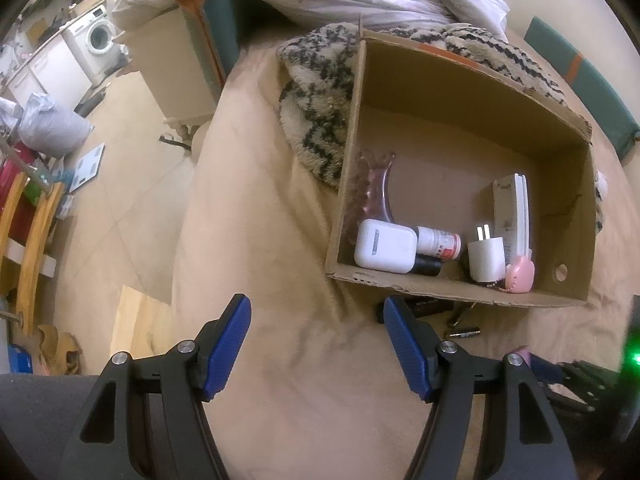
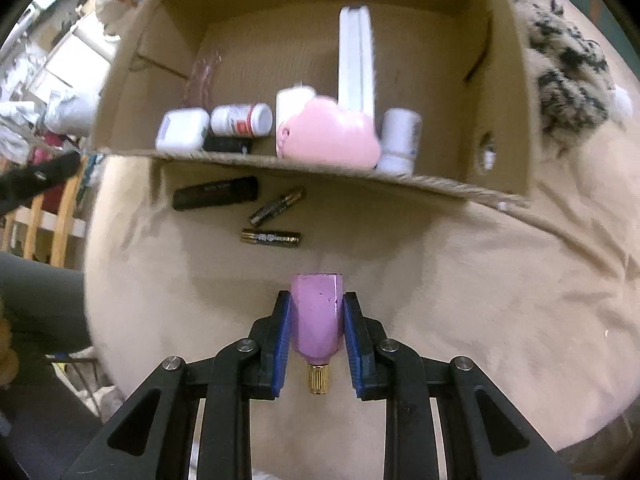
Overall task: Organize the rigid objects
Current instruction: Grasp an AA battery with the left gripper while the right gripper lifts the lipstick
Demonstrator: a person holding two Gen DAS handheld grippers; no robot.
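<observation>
Right gripper (image 2: 316, 308) clamped on pink bottle (image 2: 317, 316), short of cardboard box (image 2: 320, 168); clear the near wall, release inside; left gripper (image 1: 318, 334) parted, empty

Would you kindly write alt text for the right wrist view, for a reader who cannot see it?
The right claw grips a purple bottle with a gold cap over a beige cover. Ahead lie two batteries and a black tube, outside a cardboard box holding small items.
</observation>
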